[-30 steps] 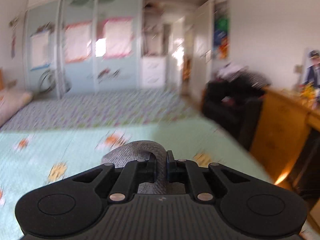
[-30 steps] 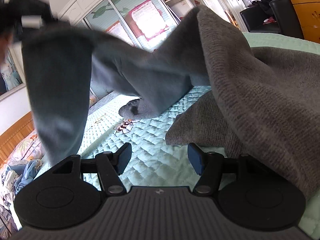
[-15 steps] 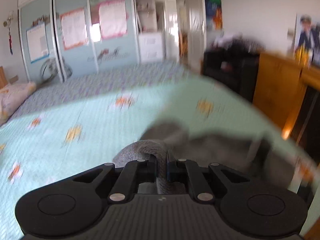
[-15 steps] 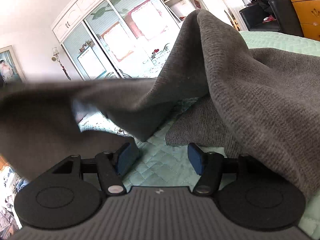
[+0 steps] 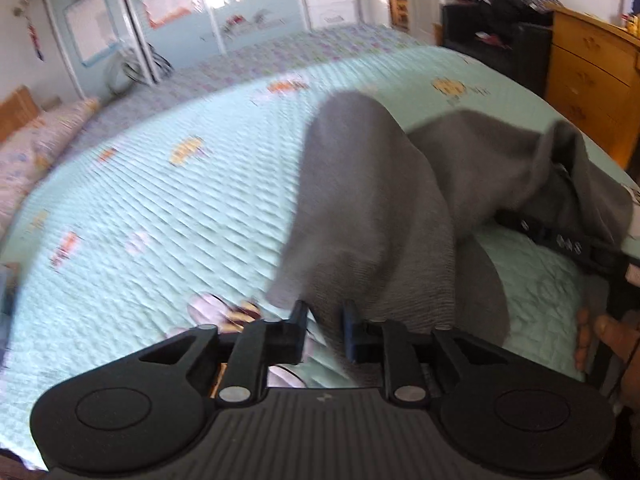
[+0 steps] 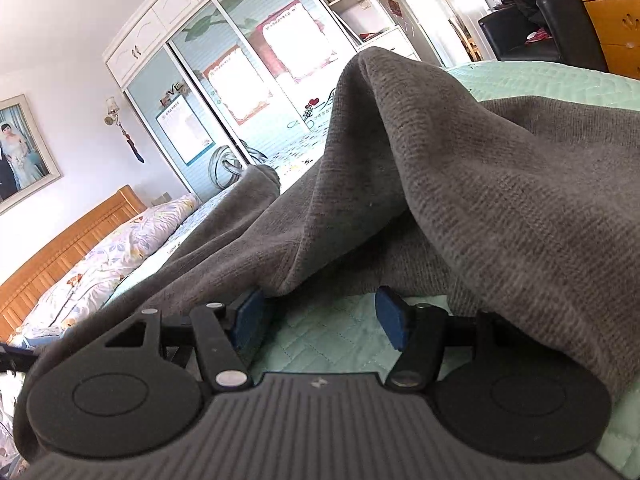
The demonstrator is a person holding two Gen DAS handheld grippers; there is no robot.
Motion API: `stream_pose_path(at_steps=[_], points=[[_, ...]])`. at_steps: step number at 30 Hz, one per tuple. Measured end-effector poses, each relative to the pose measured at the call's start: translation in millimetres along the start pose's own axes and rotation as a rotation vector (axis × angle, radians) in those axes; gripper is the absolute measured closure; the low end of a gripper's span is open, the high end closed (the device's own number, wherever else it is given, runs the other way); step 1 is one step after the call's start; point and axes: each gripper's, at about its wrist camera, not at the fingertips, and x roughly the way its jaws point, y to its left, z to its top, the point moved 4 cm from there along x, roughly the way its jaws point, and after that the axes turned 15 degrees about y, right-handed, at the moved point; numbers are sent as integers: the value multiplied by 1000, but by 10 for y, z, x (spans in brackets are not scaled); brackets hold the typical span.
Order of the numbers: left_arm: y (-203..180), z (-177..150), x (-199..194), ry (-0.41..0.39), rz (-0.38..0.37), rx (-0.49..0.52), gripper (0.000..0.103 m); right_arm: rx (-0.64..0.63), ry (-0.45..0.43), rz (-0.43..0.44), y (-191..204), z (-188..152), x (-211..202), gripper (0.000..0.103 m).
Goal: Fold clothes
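A grey knit sweater (image 5: 372, 216) lies in a heap on the mint green quilted bedspread (image 5: 160, 208). My left gripper (image 5: 325, 320) sits low at the heap's near edge with its jaws a little apart; a fold of the sweater runs between them, and a blue pad (image 5: 349, 328) shows bare. My right gripper (image 6: 320, 320) stands wide open just above the bedspread (image 6: 320, 332), nothing between its fingers. The sweater (image 6: 460, 184) drapes over it on both sides like a tent. From the left wrist view the right gripper is mostly hidden under the cloth, and a hand (image 5: 612, 340) holds it.
A wooden dresser (image 5: 592, 76) and a black chair (image 5: 500, 48) piled with clothes stand to the right of the bed. A floral pillow (image 6: 120, 248) and wooden headboard (image 6: 68, 248) are on the left. Sliding wardrobe doors (image 6: 248, 80) fill the far wall.
My left gripper swung down and to the right, laying its part of the sweater on the bed over the right gripper, and its jaws eased apart. The right gripper stayed still and open.
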Motion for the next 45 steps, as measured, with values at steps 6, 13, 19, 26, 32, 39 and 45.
stream_pose_path(at_steps=[6, 13, 19, 26, 32, 39, 45], points=[[76, 268, -200, -75, 106, 5, 70, -2, 0, 2, 9, -26, 3, 38], [-348, 893, 322, -49, 182, 145, 30, -2, -1, 4, -22, -5, 1, 38], [-610, 1316, 843, 6, 189, 180, 30, 0, 0, 3, -26, 44, 26, 38], [-733, 1569, 1282, 37, 198, 190, 27, -1, -2, 0, -6, 31, 25, 38], [-778, 1592, 1437, 37, 179, 208, 39, 0, -4, 0, 13, 0, 34, 37], [-849, 1585, 1475, 34, 151, 235, 72, 1, -6, -1, 28, -15, 51, 37], [-884, 1555, 1446, 19, 150, 256, 90, 0, -6, -2, 36, -21, 51, 37]])
